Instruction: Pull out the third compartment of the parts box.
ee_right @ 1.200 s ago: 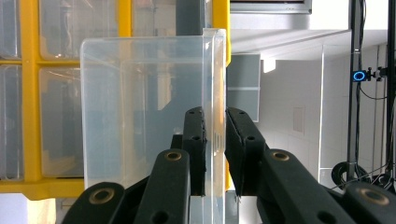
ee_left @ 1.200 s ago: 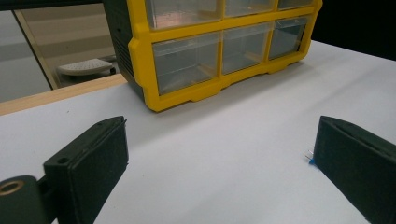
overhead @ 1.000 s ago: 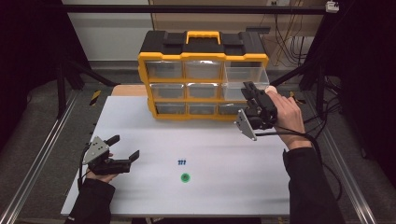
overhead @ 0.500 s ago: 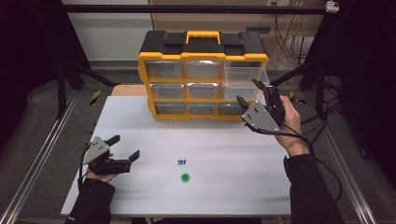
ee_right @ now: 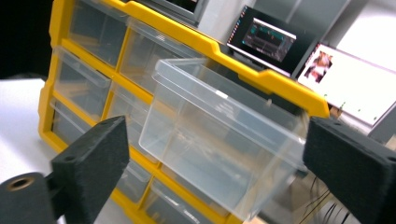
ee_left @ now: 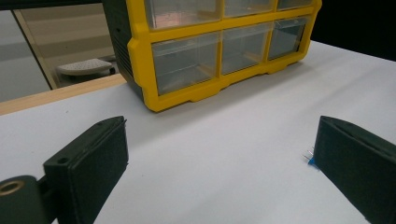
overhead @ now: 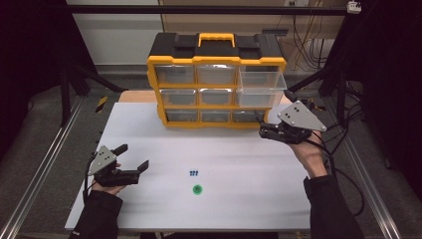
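A yellow and black organizer (overhead: 216,79) with clear drawers stands at the back of the white table (overhead: 259,169). Its top right drawer (overhead: 261,84) is pulled out and looks empty. My right gripper (overhead: 263,129) hovers just right of the organizer's lower corner. Its jaws have just been opening and grip nothing. In the right gripper view, the pulled-out drawer (ee_right: 219,140) lies beyond the spread jaws, untouched. My left gripper (overhead: 133,157) rests open at the table's left. Several tiny blue parts (overhead: 194,174) and a green dot (overhead: 197,189) lie mid-table. The blue parts (ee_left: 309,158) peek out beside one left jaw.
A wooden board (overhead: 134,97) lies behind the table's left rear edge. Metal rails (overhead: 45,164) flank the table on both sides. Cables (overhead: 343,149) trail at the right. Screens (ee_right: 271,39) show behind the organizer in the right gripper view.
My right gripper has drawn back from the pulled-out drawer, lower and to the right, and its jaws have spread. The left gripper has stayed where it was.
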Motion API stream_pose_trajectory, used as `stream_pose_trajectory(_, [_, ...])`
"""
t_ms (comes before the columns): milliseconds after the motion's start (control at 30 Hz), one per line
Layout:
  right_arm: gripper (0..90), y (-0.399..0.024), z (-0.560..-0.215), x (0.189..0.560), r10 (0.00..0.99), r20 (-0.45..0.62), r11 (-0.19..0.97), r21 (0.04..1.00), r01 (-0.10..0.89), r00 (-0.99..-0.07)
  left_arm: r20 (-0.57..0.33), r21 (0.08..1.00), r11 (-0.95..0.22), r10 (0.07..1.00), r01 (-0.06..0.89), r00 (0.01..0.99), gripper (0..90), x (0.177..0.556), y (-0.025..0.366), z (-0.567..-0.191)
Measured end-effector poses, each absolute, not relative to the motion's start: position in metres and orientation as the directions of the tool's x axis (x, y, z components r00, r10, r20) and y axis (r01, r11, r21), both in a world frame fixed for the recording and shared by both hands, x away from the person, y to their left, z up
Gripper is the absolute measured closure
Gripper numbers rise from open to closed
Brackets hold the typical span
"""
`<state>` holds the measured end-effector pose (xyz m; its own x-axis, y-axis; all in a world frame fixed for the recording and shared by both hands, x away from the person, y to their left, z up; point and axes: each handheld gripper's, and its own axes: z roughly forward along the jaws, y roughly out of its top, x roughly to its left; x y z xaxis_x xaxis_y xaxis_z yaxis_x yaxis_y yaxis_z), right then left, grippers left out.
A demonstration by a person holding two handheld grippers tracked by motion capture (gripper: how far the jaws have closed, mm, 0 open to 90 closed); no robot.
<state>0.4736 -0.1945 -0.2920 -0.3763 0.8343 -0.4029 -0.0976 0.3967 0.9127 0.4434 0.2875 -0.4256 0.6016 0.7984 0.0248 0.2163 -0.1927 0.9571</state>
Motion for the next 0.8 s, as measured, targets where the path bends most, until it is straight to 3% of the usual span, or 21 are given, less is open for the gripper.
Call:
stream_pose_trajectory(400, [5.1, -0.202, -0.306, 0.461, 0.864, -0.302, 0.318, 0.948, -0.027, -0.402, 0.024, 0.956, -0.194, 0.798, 0.218, 0.602, 2.4, 0.444, 0.287, -0.426])
stream_pose_trajectory(800, [6.7, -0.19, -0.333, 0.446, 0.843, -0.218, 0.283, 0.957, 0.061, -0.492, 0.026, 0.956, -0.196, 0.797, 0.218, 0.603, 2.4, 0.444, 0.286, -0.426])
